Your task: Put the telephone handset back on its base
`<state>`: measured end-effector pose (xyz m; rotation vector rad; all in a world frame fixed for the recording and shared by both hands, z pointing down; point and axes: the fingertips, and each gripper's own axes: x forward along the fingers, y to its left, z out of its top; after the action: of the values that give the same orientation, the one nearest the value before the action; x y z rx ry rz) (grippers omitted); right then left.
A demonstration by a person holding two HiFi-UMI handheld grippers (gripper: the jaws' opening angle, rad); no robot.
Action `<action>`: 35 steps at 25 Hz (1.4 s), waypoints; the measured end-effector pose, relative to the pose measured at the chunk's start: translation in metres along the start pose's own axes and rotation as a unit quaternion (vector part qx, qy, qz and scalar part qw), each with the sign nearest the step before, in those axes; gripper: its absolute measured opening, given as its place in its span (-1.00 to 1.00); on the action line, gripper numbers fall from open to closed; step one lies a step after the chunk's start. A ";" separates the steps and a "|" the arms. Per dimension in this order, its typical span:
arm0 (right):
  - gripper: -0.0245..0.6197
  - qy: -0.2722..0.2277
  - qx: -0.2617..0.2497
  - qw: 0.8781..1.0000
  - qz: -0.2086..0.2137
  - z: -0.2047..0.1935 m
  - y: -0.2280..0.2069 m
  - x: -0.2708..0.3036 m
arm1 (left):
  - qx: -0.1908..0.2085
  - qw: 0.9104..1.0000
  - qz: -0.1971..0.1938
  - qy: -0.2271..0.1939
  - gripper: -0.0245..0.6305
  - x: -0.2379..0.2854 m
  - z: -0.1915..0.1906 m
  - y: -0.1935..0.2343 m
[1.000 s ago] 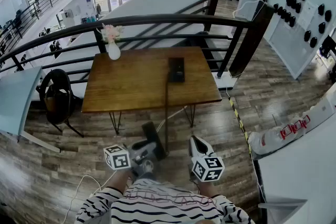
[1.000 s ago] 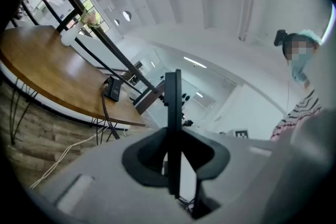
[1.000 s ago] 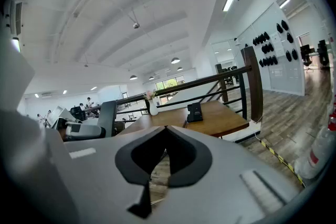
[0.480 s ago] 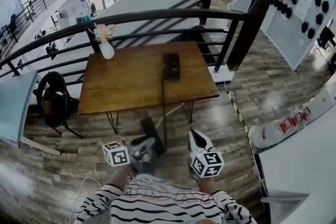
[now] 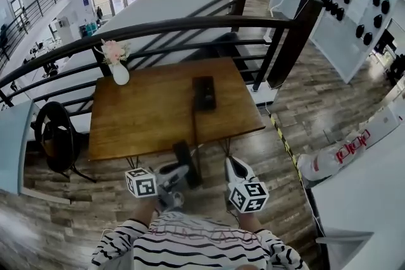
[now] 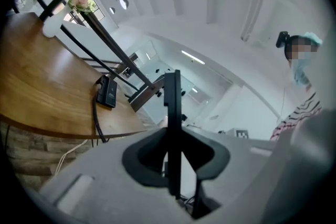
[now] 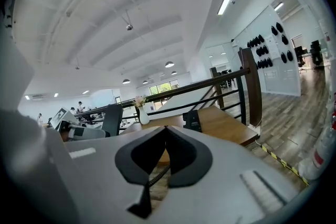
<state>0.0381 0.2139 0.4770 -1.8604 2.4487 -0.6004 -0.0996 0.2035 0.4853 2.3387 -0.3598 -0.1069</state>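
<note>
The black telephone base lies on the wooden table, towards its right side. A dark cord runs from the base over the table's front edge to the black handset. My left gripper is shut on the handset, held in the air in front of the table. In the left gripper view the handset stands edge-on between the jaws, with the base far off. My right gripper hangs beside it, shut with nothing in it; its tips meet.
A white vase with pink flowers stands at the table's back left corner. A black railing runs behind the table. A dark chair is to the table's left, and a white counter at right.
The table has slid left and nearer in the head view as the person moves. Both grippers keep their places in front of the body, the left still holding the handset.
</note>
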 end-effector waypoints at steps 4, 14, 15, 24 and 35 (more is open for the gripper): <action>-0.92 0.004 0.007 1.000 -0.019 0.010 0.004 0.050 | -0.008 1.000 -0.016 0.016 -0.70 0.001 0.036 0.038; -0.92 -0.006 0.027 0.997 -0.067 0.029 0.025 0.148 | -0.020 0.997 -0.059 0.054 -0.70 -0.010 0.116 0.114; -0.92 -0.007 0.030 0.997 -0.072 0.031 0.024 0.153 | -0.020 0.996 -0.062 0.058 -0.70 -0.009 0.121 0.118; -0.92 0.002 0.048 0.995 -0.091 0.029 0.007 0.190 | -0.036 0.993 -0.081 0.072 -0.70 0.013 0.141 0.156; -0.92 0.022 0.038 0.997 -0.056 0.048 -0.065 0.251 | -0.041 0.996 -0.060 0.058 -0.70 0.089 0.165 0.203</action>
<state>0.0354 -0.0483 0.5079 -1.9872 2.3231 -0.7364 -0.0908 -0.0711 0.5121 2.2717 -0.1546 -0.0438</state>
